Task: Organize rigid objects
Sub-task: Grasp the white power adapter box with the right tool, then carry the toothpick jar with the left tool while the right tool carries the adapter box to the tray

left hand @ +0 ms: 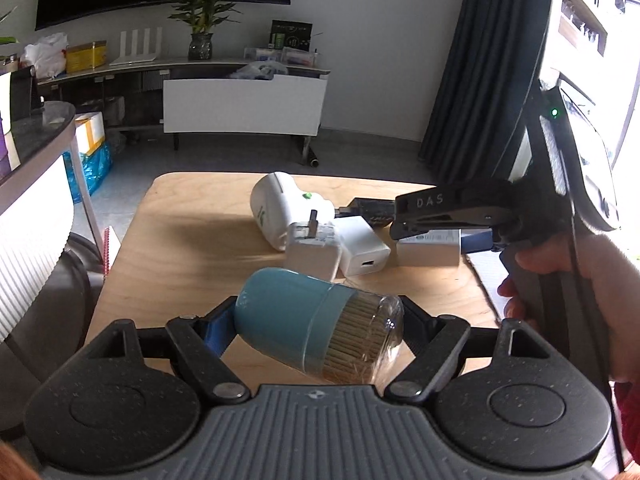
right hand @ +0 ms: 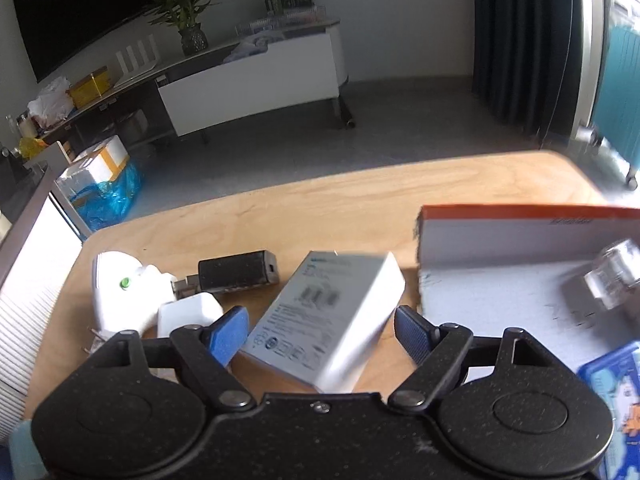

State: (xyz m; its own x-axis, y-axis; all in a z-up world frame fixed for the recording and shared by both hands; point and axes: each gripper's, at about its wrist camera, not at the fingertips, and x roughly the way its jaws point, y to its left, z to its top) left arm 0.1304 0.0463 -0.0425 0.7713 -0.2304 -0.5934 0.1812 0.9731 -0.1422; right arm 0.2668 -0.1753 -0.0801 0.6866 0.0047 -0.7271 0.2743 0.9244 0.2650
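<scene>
My left gripper is shut on a blue toothpick holder with a clear cap, held on its side above the wooden table. My right gripper is open around a white rectangular box; the blue pads stand beside its sides with small gaps. In the left wrist view the right gripper reaches over that box. Two white chargers, a white rounded device and a black USB stick lie clustered on the table.
An open cardboard box lid with an orange rim lies at the right, holding a clear plastic piece and a blue card. The table's far edge drops to grey floor. A white cabinet stands beyond.
</scene>
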